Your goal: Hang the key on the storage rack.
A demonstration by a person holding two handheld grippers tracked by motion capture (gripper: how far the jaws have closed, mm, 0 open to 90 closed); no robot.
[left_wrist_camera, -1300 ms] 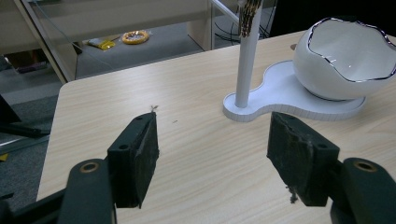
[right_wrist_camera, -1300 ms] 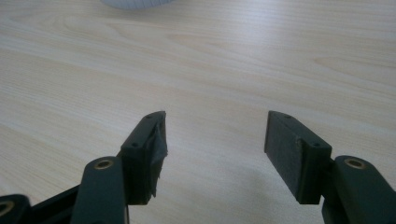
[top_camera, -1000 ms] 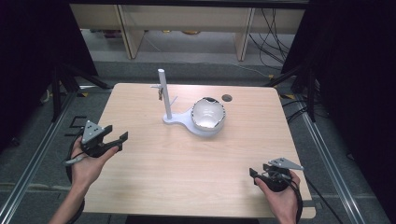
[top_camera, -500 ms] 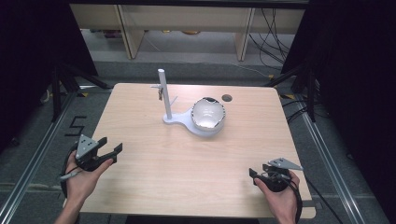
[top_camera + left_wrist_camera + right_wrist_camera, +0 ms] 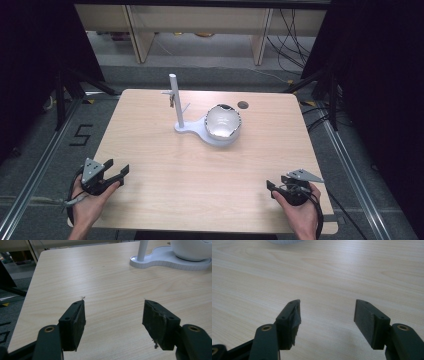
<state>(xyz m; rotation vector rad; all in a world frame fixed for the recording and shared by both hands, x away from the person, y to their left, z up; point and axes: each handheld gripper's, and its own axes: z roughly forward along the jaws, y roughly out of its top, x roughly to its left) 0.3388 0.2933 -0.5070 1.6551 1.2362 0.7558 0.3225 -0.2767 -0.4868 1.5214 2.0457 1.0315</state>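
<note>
A white stand [image 5: 210, 135] sits on the far middle of the wooden table [image 5: 200, 170]. It has a thin upright post [image 5: 175, 100] and a white, shiny round bowl-like shell [image 5: 223, 122] on its base. My left gripper [image 5: 117, 166] rests at the table's near left edge, open and holding nothing. In the left gripper view its jaws [image 5: 113, 305] stand wide apart over bare wood, with the stand's base [image 5: 160, 258] and post [image 5: 142, 248] ahead to the right. My right gripper [image 5: 274, 186] is low at the near right, open and holding nothing [image 5: 327, 302].
A small dark round hole [image 5: 243, 104] lies in the tabletop behind the shell. Wooden shelving [image 5: 200, 30] and cables stand beyond the far edge. Metal rails [image 5: 40, 165] run along the floor on both sides.
My left gripper has drawn back toward the near left edge of the table and lowered, still open. The right gripper has stayed put.
</note>
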